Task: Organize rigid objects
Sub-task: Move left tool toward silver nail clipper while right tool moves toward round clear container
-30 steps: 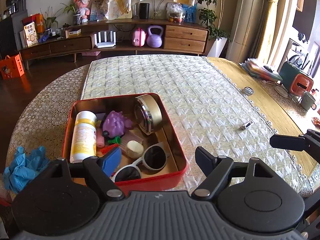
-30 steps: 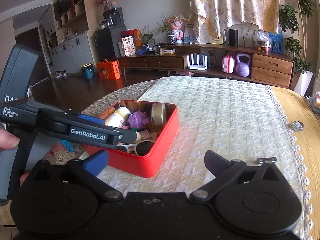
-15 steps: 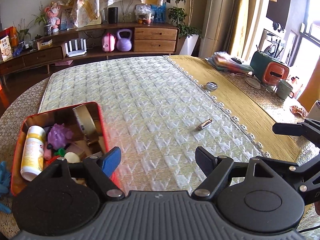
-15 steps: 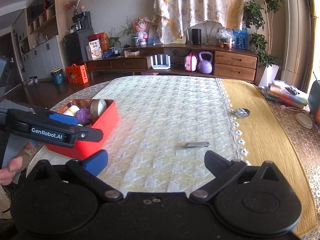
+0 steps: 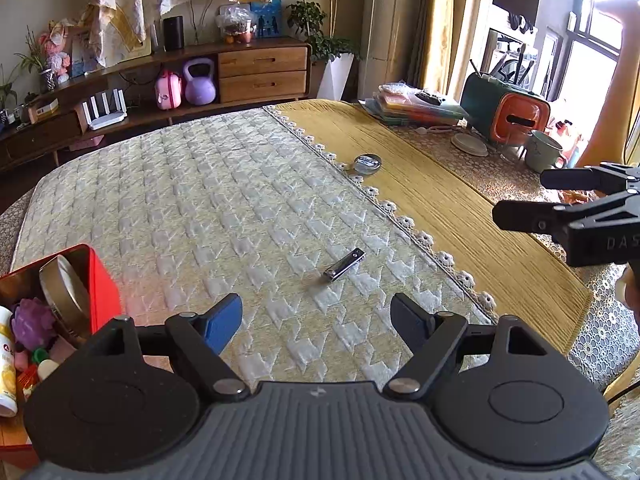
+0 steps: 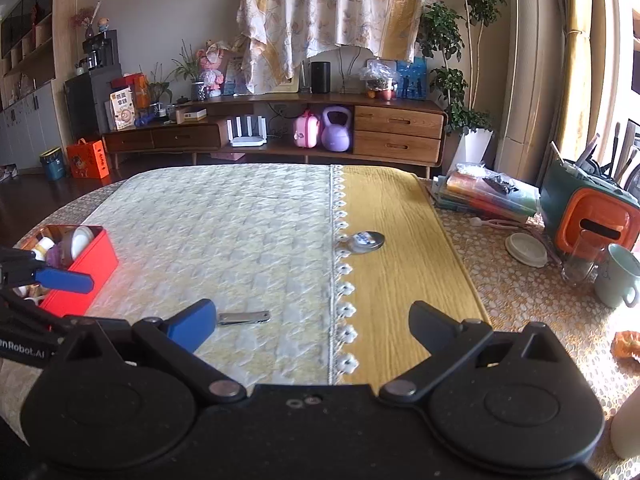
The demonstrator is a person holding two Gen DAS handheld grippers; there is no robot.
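- The red tin (image 5: 102, 288) is cut off at the left edge of the left view; only one corner shows, with a gold round case (image 5: 64, 292), a purple toy (image 5: 30, 322) and part of a white bottle (image 5: 6, 364) inside.
- In the right view the tin (image 6: 86, 270) sits far left, partly hidden behind the left gripper's blue pad.
- The clipper (image 5: 344, 265), a small flat metal piece, lies alone on the pale quilted cloth (image 5: 220, 200), ahead of the left gripper (image 5: 316, 320) and apart from it.
- In the right view the clipper (image 6: 244, 317) lies just beside the blue fingertip (image 6: 192, 322); whether they touch is unclear.
- The left gripper's fingers are spread wide, holding nothing.
- The right gripper (image 6: 312, 326) is likewise spread and empty; the left view shows only its dark tips (image 5: 560, 200) at the right edge.
- A round tin lid (image 5: 367, 162) rests on the yellow cloth (image 5: 440, 200), by the lace border.
- Only the right view shows the mug (image 6: 618, 276) whole; the left view shows it small and partly cut off.
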